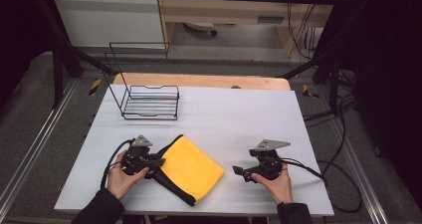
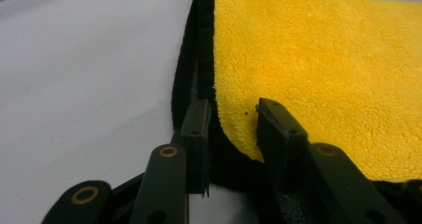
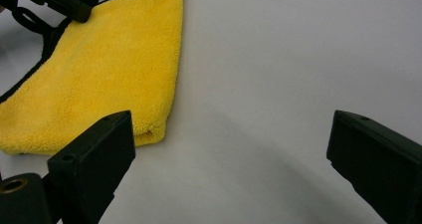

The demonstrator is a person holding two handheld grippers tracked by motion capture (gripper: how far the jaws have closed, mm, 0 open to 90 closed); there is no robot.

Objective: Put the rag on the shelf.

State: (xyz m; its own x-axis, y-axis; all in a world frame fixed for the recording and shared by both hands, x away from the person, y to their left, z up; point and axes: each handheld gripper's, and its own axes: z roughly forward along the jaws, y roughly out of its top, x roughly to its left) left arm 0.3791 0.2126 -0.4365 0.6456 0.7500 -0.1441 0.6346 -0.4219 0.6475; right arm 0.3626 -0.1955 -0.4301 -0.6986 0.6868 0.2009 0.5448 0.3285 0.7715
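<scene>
A folded yellow cloth (image 1: pixel 193 167) with a black underside lies flat on the white table (image 1: pixel 239 119), left of centre near the front. My left gripper (image 1: pixel 160 162) is at the cloth's left edge. In the left gripper view its jaws (image 2: pixel 231 120) stand close together, with the black-trimmed edge of the cloth (image 2: pixel 323 69) pinched between them. My right gripper (image 1: pixel 239 171) rests on the table just right of the cloth, held in a hand. Its jaws (image 3: pixel 231 129) are spread wide with only bare table between them. The cloth (image 3: pixel 99 69) lies ahead and to the left, and the left gripper (image 3: pixel 69 0) sits at its far corner.
A black wire rack (image 1: pixel 149 102) stands at the table's back left, with a tall wire back. Cables trail from both grippers across the table and over the right side. Bare white table stretches between the rack and the cloth and across the right half.
</scene>
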